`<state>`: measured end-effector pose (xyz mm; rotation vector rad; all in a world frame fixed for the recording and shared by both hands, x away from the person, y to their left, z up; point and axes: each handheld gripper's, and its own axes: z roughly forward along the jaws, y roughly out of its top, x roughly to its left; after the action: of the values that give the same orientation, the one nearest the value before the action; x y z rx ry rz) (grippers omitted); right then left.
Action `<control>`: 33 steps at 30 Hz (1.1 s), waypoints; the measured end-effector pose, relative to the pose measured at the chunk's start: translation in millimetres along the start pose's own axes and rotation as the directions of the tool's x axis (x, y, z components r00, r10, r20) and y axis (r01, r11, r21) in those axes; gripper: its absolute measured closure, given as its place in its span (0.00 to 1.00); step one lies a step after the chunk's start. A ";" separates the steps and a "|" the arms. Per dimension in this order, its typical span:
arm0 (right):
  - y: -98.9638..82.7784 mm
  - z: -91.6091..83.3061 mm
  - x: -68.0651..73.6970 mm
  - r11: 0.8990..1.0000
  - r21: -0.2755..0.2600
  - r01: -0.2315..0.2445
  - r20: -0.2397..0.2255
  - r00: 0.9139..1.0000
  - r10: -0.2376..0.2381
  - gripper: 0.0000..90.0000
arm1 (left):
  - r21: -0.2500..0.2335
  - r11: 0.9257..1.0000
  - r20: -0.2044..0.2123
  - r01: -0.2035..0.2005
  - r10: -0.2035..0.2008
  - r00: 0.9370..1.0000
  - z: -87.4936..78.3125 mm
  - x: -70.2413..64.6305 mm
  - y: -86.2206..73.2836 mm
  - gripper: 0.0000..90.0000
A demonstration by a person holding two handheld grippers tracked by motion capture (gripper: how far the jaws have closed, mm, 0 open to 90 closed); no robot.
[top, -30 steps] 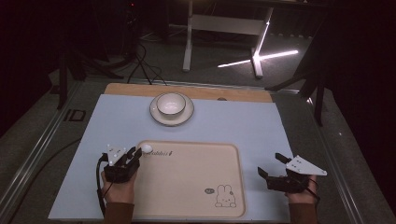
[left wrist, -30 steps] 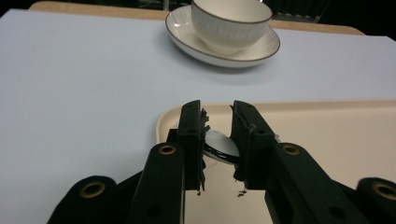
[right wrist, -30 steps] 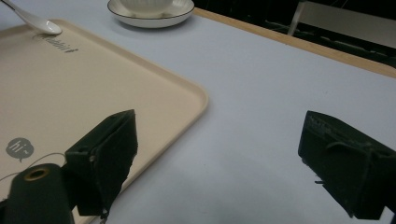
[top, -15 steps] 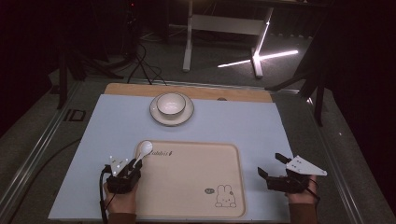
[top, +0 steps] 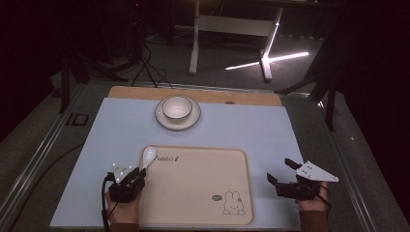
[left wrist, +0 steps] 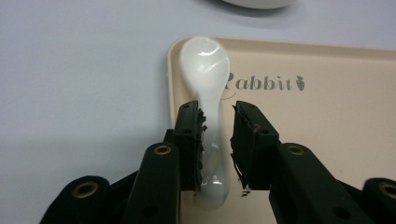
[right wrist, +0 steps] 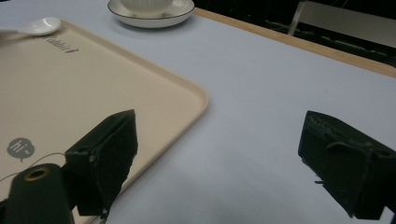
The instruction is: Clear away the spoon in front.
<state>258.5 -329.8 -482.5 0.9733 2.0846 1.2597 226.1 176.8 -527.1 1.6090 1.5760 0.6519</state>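
A white ceramic spoon [top: 147,155] [left wrist: 208,79] lies at the far left corner of a beige rabbit-print tray [top: 193,193] [left wrist: 327,130], its bowl resting on the rim. My left gripper [top: 138,174] [left wrist: 217,109] straddles the spoon's handle. Its left jaw touches the handle and a small gap shows at the right jaw, so it is open. My right gripper [top: 280,170] [right wrist: 219,135] hovers wide open over the blue mat just right of the tray [right wrist: 93,84], holding nothing. The spoon [right wrist: 37,25] also appears far off in the right gripper view.
A white bowl [top: 177,107] sits in a saucer [top: 164,122] [right wrist: 149,18] at the mat's far centre. A blue mat [top: 270,135] covers the table, with a wooden strip [top: 241,96] along its far edge. Beyond lie a dark floor, cables and a stand.
My left gripper has drawn back toward the person along the spoon's handle. The spoon stays at the tray's corner. The right gripper has not moved.
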 end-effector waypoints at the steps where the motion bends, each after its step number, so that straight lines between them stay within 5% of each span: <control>1: 0.0 0.1 0.1 1.000 -0.002 -0.002 -0.001 1.000 0.002 0.13 | 0.000 1.000 0.000 0.000 0.000 1.000 0.0 0.0 0.0 0.76; 9: 0.2 -0.5 0.3 1.000 -0.001 0.000 0.001 1.000 0.000 0.13 | 0.004 1.000 0.003 0.014 -0.014 1.000 -1.2 2.6 2.5 0.66; 23: 0.4 -0.6 0.5 1.000 -0.002 0.003 0.001 1.000 -0.003 0.13 | -0.094 0.995 0.042 -0.028 0.032 0.999 -26.1 4.9 43.9 0.47; 33: 0.4 -0.5 0.6 1.000 -0.001 0.003 0.002 1.000 -0.003 0.13 | -0.132 0.985 0.097 -0.108 0.121 0.988 -38.6 19.0 64.0 0.45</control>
<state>257.8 -329.5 -482.0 0.9707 2.0834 1.2581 234.4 206.5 -456.4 1.6209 1.3480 0.7026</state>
